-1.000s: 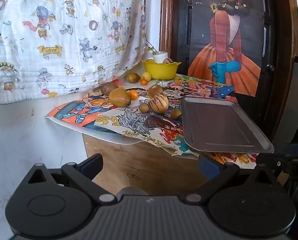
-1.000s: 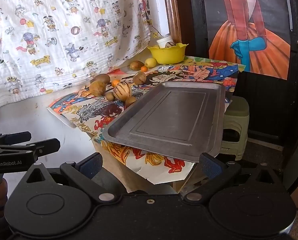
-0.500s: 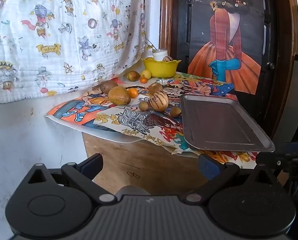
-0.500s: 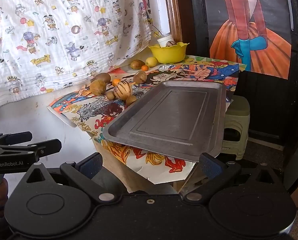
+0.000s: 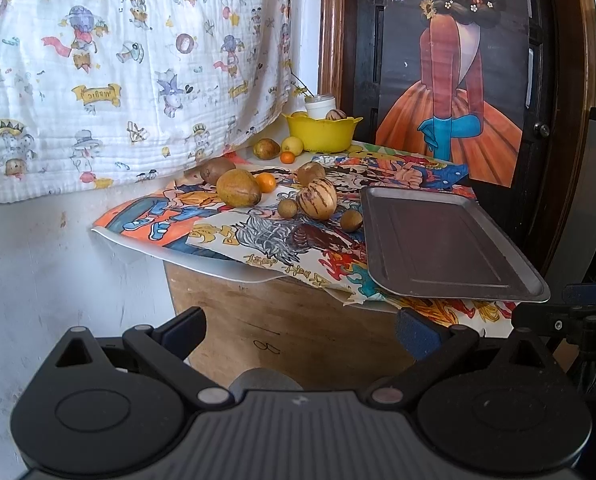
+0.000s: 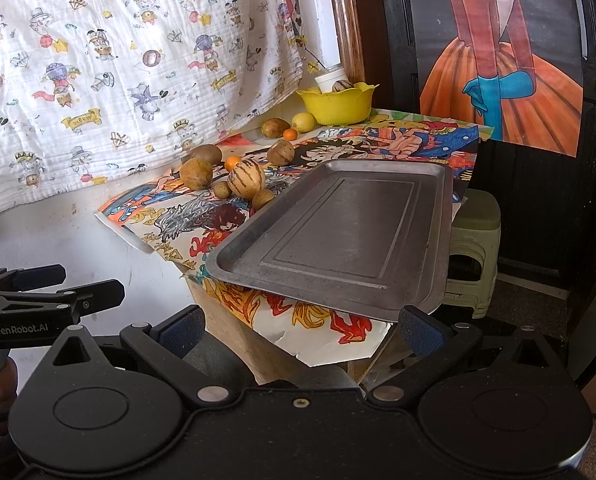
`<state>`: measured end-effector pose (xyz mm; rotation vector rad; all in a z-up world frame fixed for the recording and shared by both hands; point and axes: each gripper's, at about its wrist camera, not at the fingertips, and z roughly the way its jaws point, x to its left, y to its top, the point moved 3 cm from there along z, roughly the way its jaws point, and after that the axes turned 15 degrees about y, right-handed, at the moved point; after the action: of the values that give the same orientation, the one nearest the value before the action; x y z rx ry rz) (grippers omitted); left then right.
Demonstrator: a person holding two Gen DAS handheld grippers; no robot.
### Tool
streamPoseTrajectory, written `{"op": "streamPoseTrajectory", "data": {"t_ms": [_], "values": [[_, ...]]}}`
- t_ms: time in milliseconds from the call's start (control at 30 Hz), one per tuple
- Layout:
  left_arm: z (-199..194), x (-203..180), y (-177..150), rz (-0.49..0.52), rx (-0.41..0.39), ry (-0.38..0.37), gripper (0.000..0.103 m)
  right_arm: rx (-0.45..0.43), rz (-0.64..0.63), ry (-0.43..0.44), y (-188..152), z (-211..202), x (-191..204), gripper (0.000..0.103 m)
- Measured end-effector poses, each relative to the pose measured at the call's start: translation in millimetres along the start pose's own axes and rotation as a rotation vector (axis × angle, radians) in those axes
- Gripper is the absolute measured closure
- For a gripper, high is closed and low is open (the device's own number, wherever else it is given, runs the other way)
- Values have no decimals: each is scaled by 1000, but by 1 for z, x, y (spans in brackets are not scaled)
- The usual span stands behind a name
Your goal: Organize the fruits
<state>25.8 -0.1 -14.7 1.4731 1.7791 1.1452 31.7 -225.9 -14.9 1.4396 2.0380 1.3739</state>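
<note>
Several fruits lie on a cartoon-print cloth over a wooden table: a striped melon [image 5: 317, 204] [image 6: 245, 179], a yellow-brown mango [image 5: 238, 188] [image 6: 196, 174], a small orange [image 5: 266, 182] [image 6: 232, 163], kiwis and small brown fruits. An empty metal tray [image 5: 442, 240] [image 6: 338, 236] rests at the table's right front edge. A yellow bowl [image 5: 322, 133] [image 6: 338, 105] at the back holds more fruit. My left gripper [image 5: 298, 330] and right gripper [image 6: 302, 330] both stand open, short of the table, with nothing between their fingers.
A patterned white sheet [image 5: 118, 72] hangs on the wall to the left. A poster on a dark door [image 5: 458, 72] stands behind the table. A green plastic stool [image 6: 474, 248] sits right of the table. The left gripper [image 6: 38, 304] shows at the right view's left edge.
Both grippers have drifted slightly closer to the table; the scene looks a little larger. Nothing on the table has moved.
</note>
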Motion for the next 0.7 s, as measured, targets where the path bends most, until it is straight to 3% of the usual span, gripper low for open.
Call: {"op": "streamPoseTrajectory", "data": {"t_ms": [700], "values": [[5,-1,-9,0,15,2,0,2,2,1,-1,0,0,0]]}}
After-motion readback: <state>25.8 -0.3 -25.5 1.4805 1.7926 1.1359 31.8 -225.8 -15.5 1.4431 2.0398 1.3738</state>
